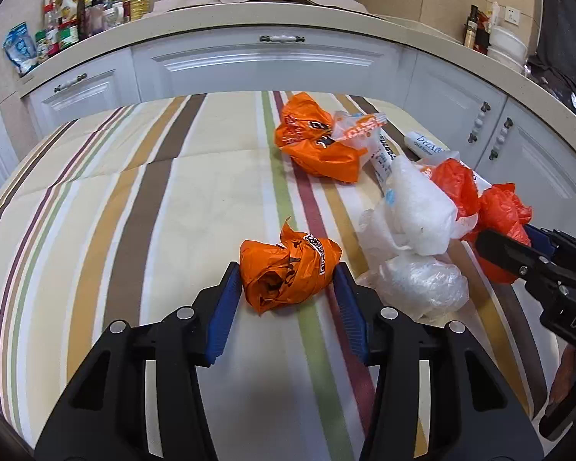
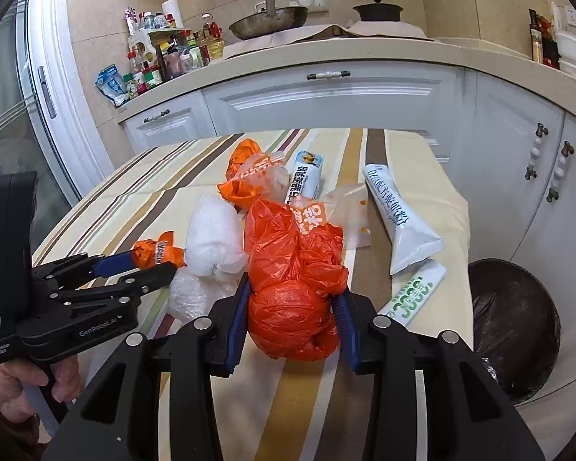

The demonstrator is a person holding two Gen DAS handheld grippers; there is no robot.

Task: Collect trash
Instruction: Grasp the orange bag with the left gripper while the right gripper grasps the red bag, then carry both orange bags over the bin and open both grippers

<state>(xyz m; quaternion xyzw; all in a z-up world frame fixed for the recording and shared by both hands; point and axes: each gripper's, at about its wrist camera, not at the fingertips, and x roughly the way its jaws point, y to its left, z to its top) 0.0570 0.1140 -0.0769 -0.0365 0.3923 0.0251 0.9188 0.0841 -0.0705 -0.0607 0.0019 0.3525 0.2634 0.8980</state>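
The left gripper [image 1: 288,280], at lower centre of its own view, has its blue pads pressed against both sides of a small crumpled orange bag [image 1: 288,272]; the jaws stand about half apart, filled by the wad. The bag rests on or just above the striped cloth [image 1: 134,199], and I cannot tell which.

The right gripper [image 2: 293,307], at lower centre of its view, is closed the same way on the knotted lower end of a red bag [image 2: 293,280]. That bag's long axis runs away from the jaws toward the upper middle of the frame, so only its near end is clamped and the rest trails over the pile.

Outward from there lie a white wad [image 2: 213,234] left of the red bag, a clear bag [image 2: 188,292] below it, another orange bag [image 2: 245,165] farther up, and three tubes [image 2: 399,215] to the right.

The bin [image 2: 514,326] sits off the cloth's edge at the lower right of the right view. By my reading the right gripper is much nearer it, so its load likely goes sideways to the right first; the left must cross the pile to reach it.
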